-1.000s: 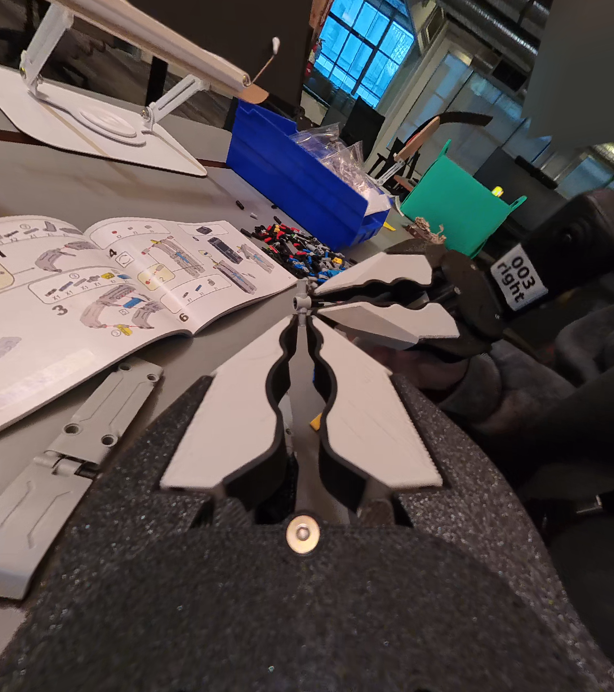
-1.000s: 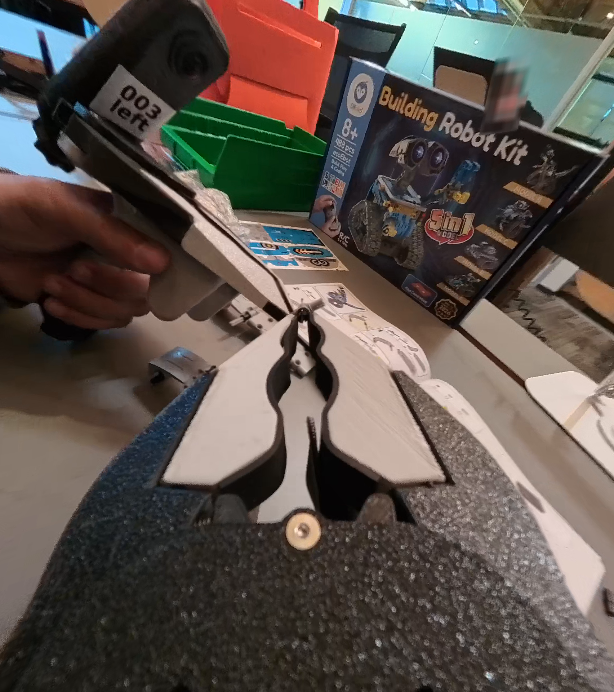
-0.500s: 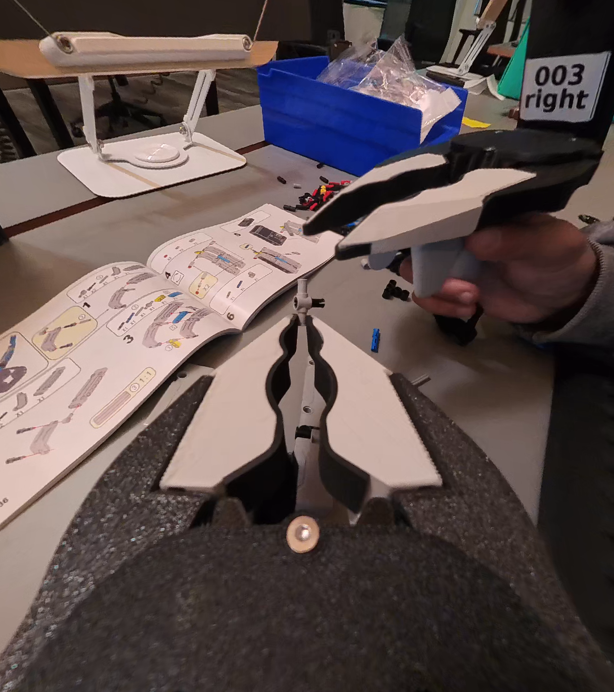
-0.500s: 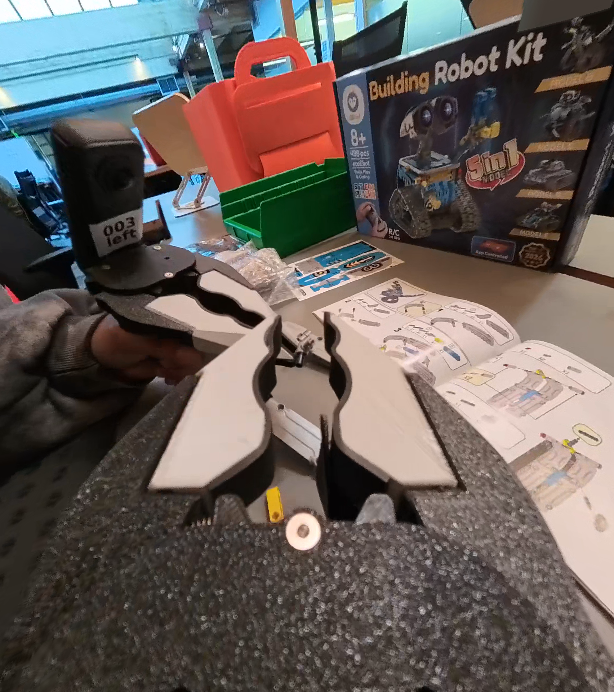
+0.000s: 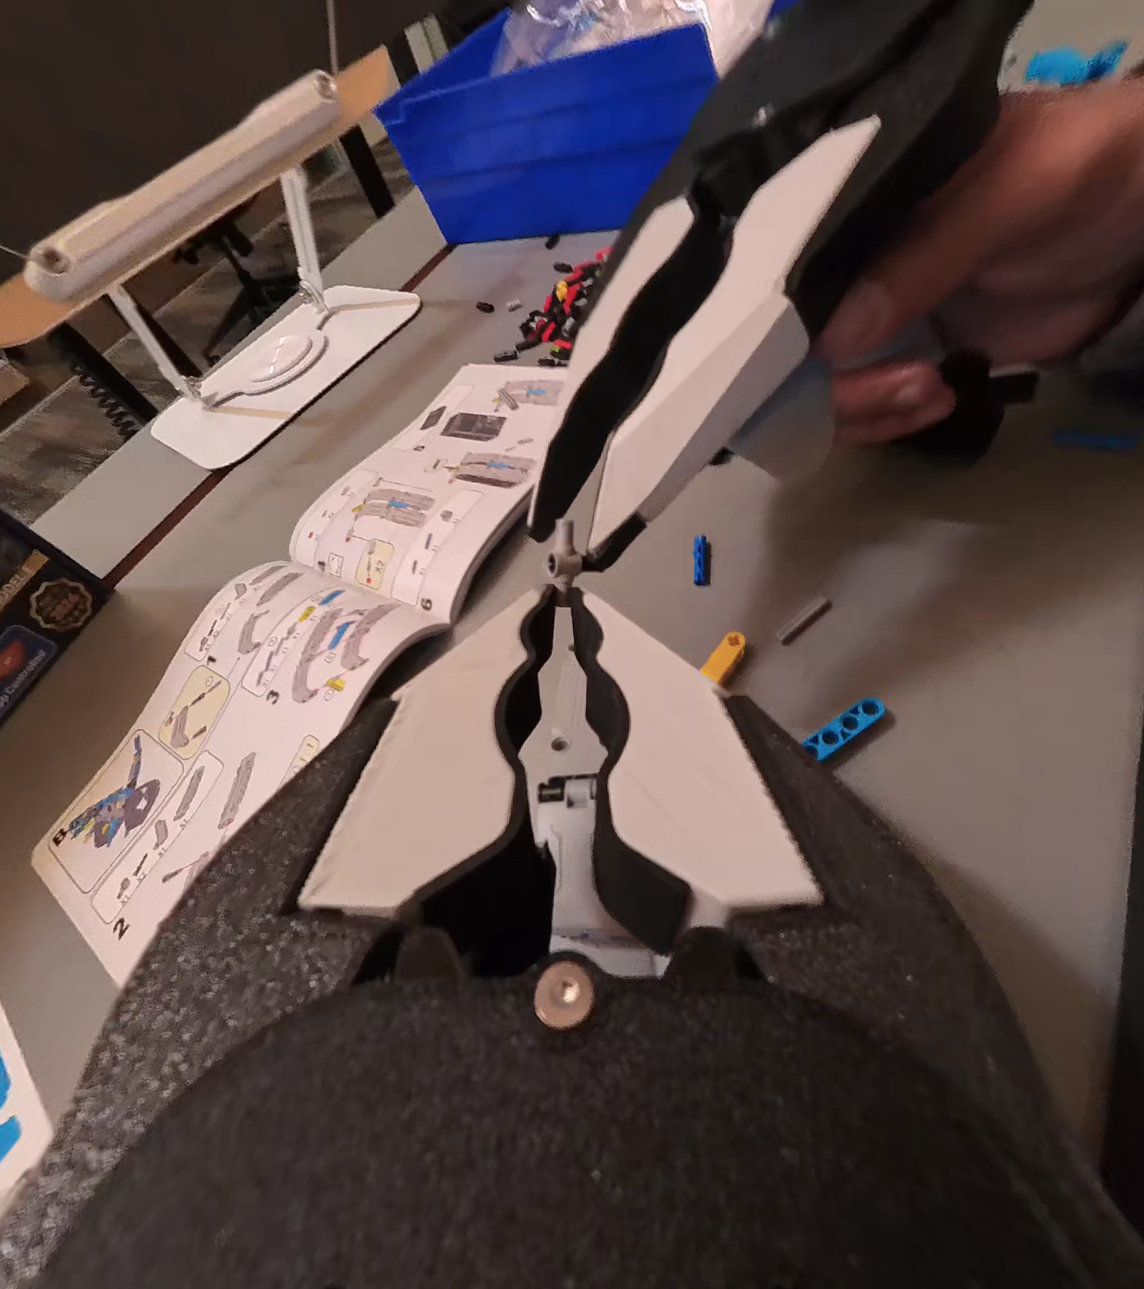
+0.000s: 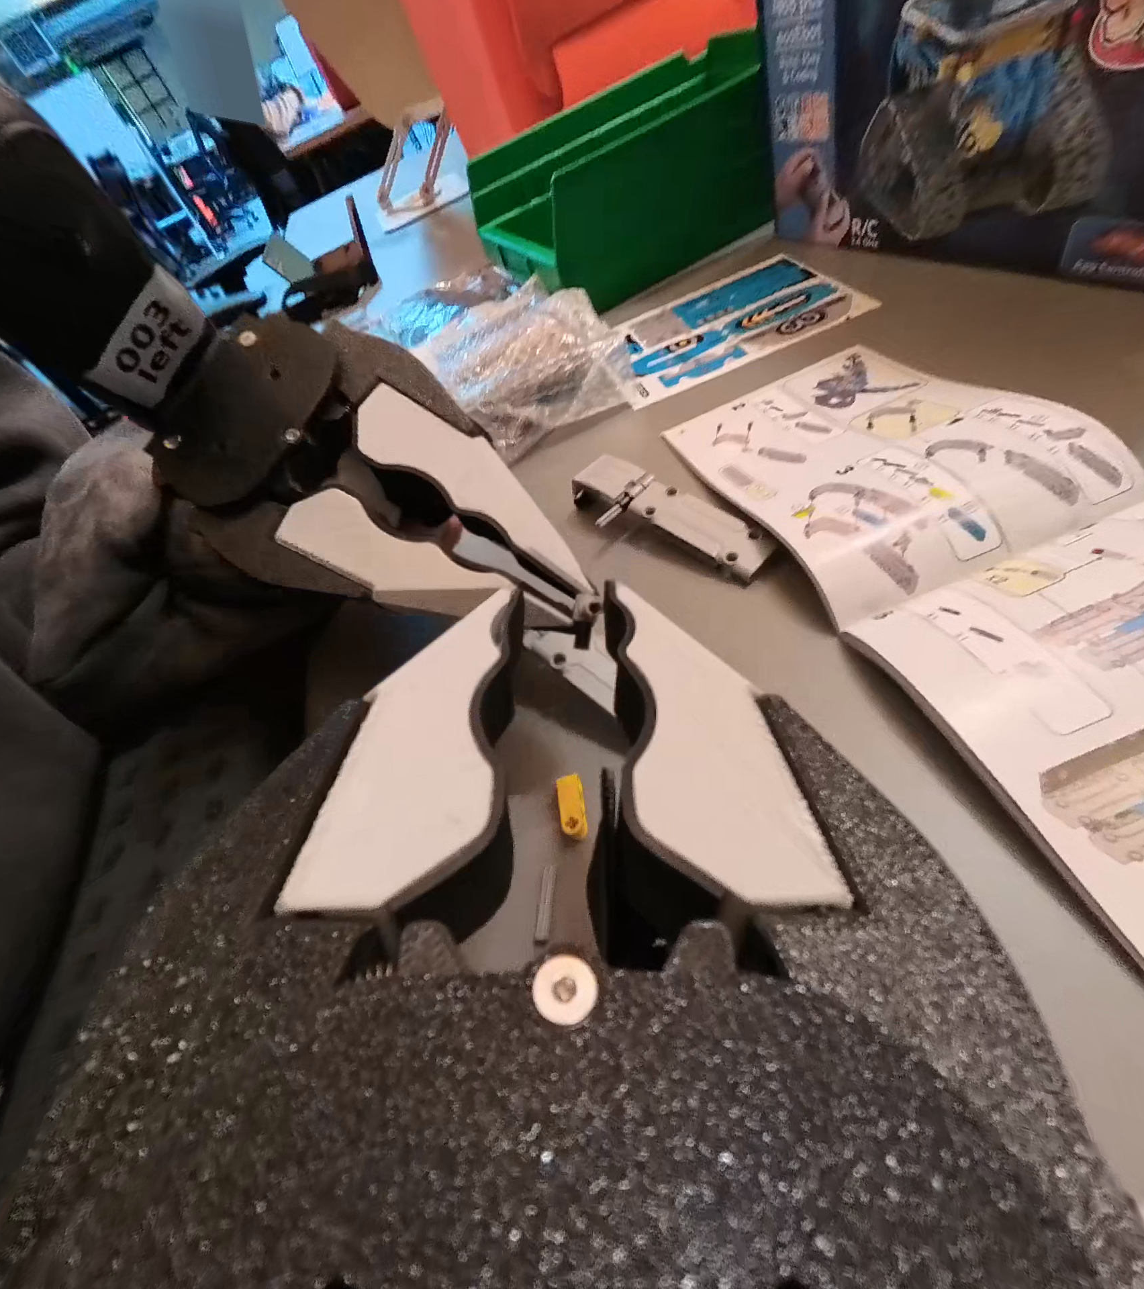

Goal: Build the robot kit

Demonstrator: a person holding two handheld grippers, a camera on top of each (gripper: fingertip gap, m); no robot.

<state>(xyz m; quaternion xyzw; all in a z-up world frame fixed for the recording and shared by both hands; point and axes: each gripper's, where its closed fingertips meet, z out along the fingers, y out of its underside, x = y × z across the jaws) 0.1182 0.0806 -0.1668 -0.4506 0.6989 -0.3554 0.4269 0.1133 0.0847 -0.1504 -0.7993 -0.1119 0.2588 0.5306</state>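
The grey tabletop (image 5: 939, 628) carries everything. At about 1 o'clock in the right wrist view stands a dark printed box (image 6: 988, 118), with a green bin (image 6: 632, 181) at 12 o'clock and an orange case (image 6: 555, 49) behind it. In the left wrist view a blue bin (image 5: 541, 146) sits at 12 o'clock and a white lamp (image 5: 220, 279) at 10 o'clock. An open booklet (image 5: 318, 614) lies at 10 o'clock there, at 3 o'clock in the right wrist view. A sticker sheet (image 6: 743, 328) and a clear bag (image 6: 520, 356) lie near the green bin. A grey hinged panel (image 6: 681, 523) lies just beside the booklet. A heap of small parts (image 5: 562, 307) sits in front of the blue bin.

The left claw (image 5: 559, 600) is closed tight on a grey pin piece (image 5: 563, 558), which sticks up from its tips. The right claw (image 6: 566, 600) is parted a little, its tips on either side of that pin piece; whether they touch it cannot be told.

On the tabletop at 3 o'clock of the left claw lie a blue beam (image 5: 845, 729), a yellow connector (image 5: 724, 657), a blue peg (image 5: 699, 559) and a grey axle (image 5: 804, 621), well apart from one another.
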